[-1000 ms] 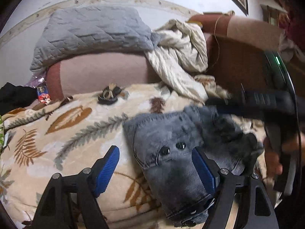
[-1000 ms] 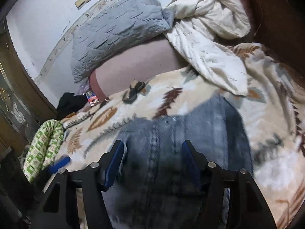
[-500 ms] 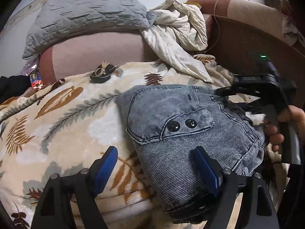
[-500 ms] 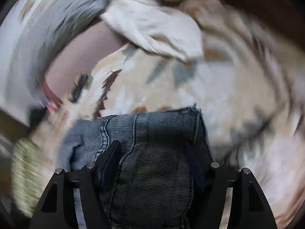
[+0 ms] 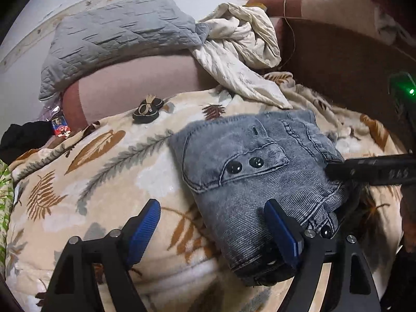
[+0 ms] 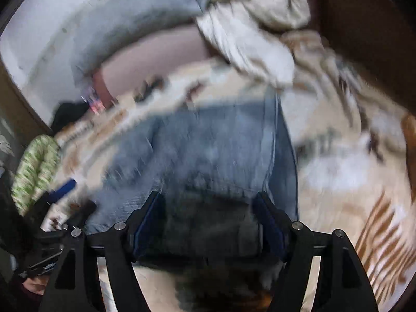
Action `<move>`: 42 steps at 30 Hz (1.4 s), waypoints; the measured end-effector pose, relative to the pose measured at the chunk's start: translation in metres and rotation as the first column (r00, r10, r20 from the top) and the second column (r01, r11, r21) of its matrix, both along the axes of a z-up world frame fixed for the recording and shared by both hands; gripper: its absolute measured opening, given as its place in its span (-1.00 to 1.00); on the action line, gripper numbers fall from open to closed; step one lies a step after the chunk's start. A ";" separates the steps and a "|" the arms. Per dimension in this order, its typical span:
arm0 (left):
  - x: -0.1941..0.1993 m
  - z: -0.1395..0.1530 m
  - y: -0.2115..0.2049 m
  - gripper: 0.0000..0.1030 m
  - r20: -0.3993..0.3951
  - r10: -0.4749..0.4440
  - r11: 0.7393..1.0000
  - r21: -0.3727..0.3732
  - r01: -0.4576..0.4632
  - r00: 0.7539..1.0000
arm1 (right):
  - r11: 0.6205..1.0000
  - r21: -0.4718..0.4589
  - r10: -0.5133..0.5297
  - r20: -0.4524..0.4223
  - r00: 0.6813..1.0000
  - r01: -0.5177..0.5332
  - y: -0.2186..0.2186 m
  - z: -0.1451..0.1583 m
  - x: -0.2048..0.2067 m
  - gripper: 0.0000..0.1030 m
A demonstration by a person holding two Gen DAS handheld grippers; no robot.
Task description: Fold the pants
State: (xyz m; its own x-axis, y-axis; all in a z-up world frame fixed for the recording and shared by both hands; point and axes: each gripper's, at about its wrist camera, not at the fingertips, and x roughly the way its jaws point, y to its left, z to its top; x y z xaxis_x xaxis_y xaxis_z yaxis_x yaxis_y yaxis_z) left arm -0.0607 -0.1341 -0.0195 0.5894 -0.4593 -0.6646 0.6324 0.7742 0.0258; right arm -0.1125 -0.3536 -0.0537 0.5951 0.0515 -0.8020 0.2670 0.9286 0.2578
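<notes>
The grey-blue denim pants (image 5: 249, 171) lie folded into a thick bundle on a leaf-patterned blanket (image 5: 104, 171), the pocket with two black buttons on top. My left gripper (image 5: 212, 208) is open at the bundle's near left corner: its right pad lies against the denim and its left pad hangs over the bare blanket. In the blurred right wrist view my right gripper (image 6: 208, 200) straddles the near end of the pants (image 6: 215, 150). Its jaws are opening, with the dark fold between them. One of its black fingers (image 5: 364, 171) shows at the bundle's right edge.
A grey quilted pillow (image 5: 117, 33) and a crumpled cream sheet (image 5: 239, 44) lie against the pink backrest (image 5: 135, 83) behind the blanket. A small black bow-shaped item (image 5: 148, 109) sits near them. Brown upholstery (image 5: 338, 59) rises on the right; a green patterned cloth (image 6: 33, 166) hangs at left.
The pants, blurred and moving a second ago, now lie still and folded. My right gripper has come down at their right side and its jaws have widened. My left gripper has barely shifted.
</notes>
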 end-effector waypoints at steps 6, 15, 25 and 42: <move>0.005 -0.016 -0.001 0.73 -0.041 0.005 1.000 0.020 -0.004 0.999 | 1.000 0.017 0.014 -0.010 1.000 -0.014 -0.006 -0.022 0.002 0.57; 0.020 -0.013 0.014 0.86 -0.149 0.040 0.997 -0.063 -0.049 0.988 | 0.999 0.009 0.041 -0.039 0.998 -0.040 -0.005 -0.015 0.004 0.63; 0.033 0.020 0.037 0.86 -0.124 0.087 0.980 -0.166 -0.107 0.988 | 0.999 0.045 -0.004 0.065 0.998 0.001 -0.009 0.024 -0.002 0.63; 0.015 0.016 0.013 0.88 0.022 0.108 0.994 0.005 -0.109 0.994 | 0.997 0.049 -0.063 0.191 0.980 0.055 0.007 0.034 0.013 0.63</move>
